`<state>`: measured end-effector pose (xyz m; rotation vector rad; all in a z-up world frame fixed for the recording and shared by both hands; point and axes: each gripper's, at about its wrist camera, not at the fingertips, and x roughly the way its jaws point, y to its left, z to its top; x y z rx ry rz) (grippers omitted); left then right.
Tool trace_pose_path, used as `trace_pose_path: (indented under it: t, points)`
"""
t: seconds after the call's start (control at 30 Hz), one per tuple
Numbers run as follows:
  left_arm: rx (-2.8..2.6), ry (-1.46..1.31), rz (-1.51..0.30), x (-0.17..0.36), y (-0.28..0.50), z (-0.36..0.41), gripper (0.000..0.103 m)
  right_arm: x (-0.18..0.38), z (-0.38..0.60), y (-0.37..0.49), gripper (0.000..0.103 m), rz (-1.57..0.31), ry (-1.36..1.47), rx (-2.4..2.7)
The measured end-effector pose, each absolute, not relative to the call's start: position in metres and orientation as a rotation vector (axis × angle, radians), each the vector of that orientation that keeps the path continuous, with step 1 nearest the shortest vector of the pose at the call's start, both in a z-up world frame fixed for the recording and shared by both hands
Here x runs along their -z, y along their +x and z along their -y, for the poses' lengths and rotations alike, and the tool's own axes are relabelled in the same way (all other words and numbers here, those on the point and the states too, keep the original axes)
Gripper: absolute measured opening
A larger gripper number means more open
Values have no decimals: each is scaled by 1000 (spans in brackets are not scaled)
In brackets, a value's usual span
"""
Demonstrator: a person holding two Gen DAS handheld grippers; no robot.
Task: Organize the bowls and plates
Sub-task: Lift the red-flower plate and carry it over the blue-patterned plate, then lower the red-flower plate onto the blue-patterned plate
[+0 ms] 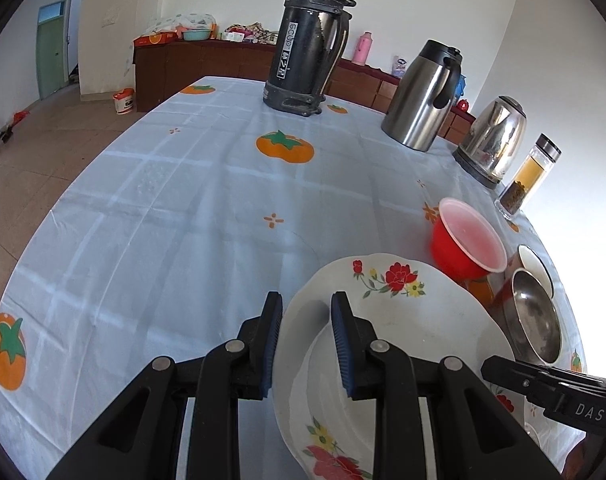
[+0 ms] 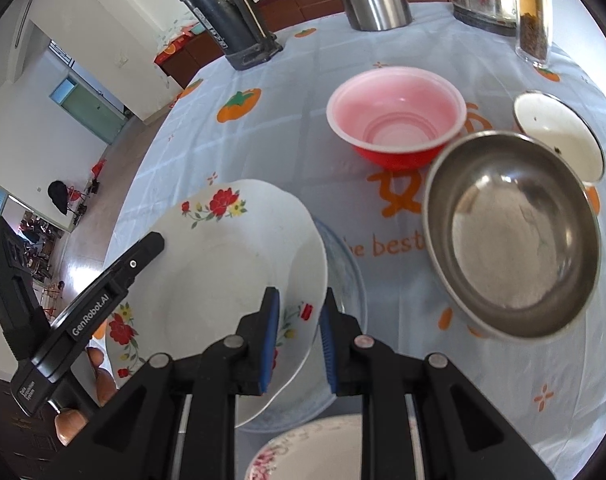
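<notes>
A white plate with red flowers (image 1: 403, 320) (image 2: 223, 264) is held between both grippers above the table. My left gripper (image 1: 306, 344) straddles its left rim, jaws partly apart. My right gripper (image 2: 299, 344) straddles its right rim, jaws partly apart around the edge. Under the plate lies a clear glass plate (image 2: 347, 280). A red bowl with a pale pink inside (image 1: 467, 244) (image 2: 397, 118) stands beyond. A steel bowl (image 1: 537, 316) (image 2: 511, 252) and a white enamel bowl (image 1: 537, 266) (image 2: 559, 136) sit to the right. Another flowered dish (image 2: 303, 456) shows at the near edge.
A dark thermos (image 1: 309, 36), a steel jug (image 1: 423, 96), a steel kettle (image 1: 493, 140) and a glass tea bottle (image 1: 529, 174) stand along the far right side of the table (image 1: 183, 220). The tablecloth is pale blue with orange fruit prints.
</notes>
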<state>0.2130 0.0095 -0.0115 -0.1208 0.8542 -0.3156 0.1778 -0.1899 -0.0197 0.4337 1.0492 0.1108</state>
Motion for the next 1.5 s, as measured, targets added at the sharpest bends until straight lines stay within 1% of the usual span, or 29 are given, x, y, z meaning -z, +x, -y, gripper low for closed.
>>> trace_pose_path:
  t: [0.33,0.93,1.43,1.5]
  points:
    - [320,-92,-851,20,195,3,27,23,198,160,20,-1030,426,-90]
    - [319,-89,-875,36,190,8,27,40,194,156,20,-1044,368,-69]
    - [346,-103,-856,38,191,7,28,42,192,156,21,-1021,321,-48]
    - [356,-117,-857,38,191,5,30,42,192,157,21,-1016,317,-45]
